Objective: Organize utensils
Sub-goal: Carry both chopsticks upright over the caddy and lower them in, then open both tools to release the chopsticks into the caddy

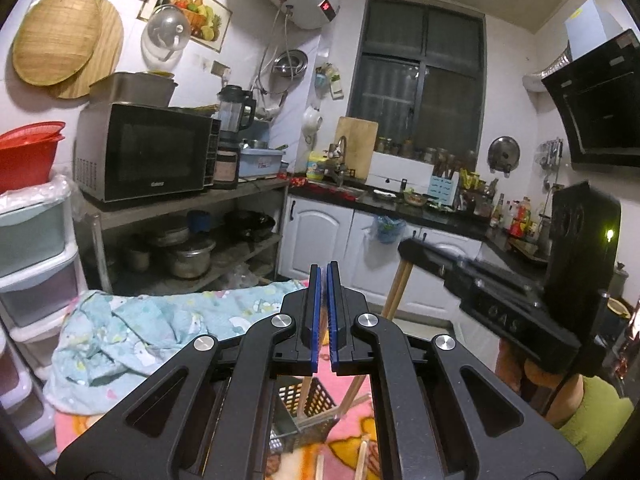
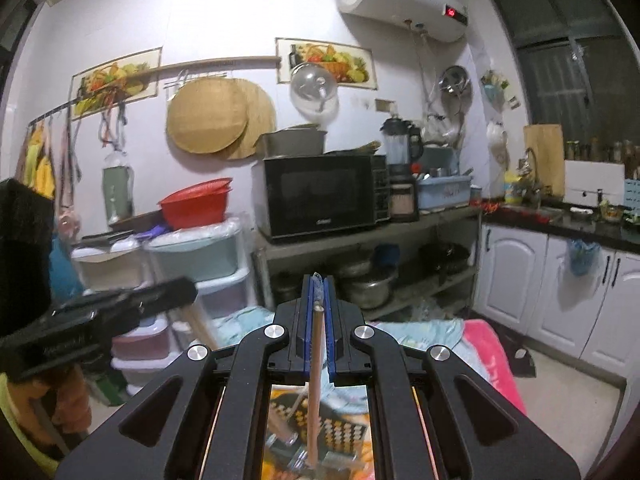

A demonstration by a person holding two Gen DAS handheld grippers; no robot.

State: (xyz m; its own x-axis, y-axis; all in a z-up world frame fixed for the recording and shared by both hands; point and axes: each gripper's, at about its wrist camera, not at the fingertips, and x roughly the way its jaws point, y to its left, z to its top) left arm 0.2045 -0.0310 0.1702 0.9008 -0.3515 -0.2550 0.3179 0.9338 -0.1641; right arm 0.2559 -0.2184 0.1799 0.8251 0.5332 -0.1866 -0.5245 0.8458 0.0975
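My left gripper (image 1: pixel 323 270) is raised, its blue pads nearly together with nothing visible between them. Below it a black mesh utensil basket (image 1: pixel 310 400) lies on the pink blanket with chopsticks (image 1: pixel 354 390) beside it. My right gripper (image 2: pixel 319 280) is shut on a wooden chopstick (image 2: pixel 315 380) that hangs down toward the mesh basket (image 2: pixel 344 436). The right gripper also shows in the left wrist view (image 1: pixel 408 244), with pale wooden sticks (image 1: pixel 396 288) hanging from its tip. The left gripper shows in the right wrist view (image 2: pixel 188 286), with a pale stick below it.
A blue patterned cloth (image 1: pixel 160 328) lies on the pink blanket (image 1: pixel 360 432). A microwave (image 1: pixel 148 150) stands on a metal shelf with pots below. Plastic drawers (image 1: pixel 32 256) are at the left. White cabinets (image 1: pixel 328 236) and a dark counter stand behind.
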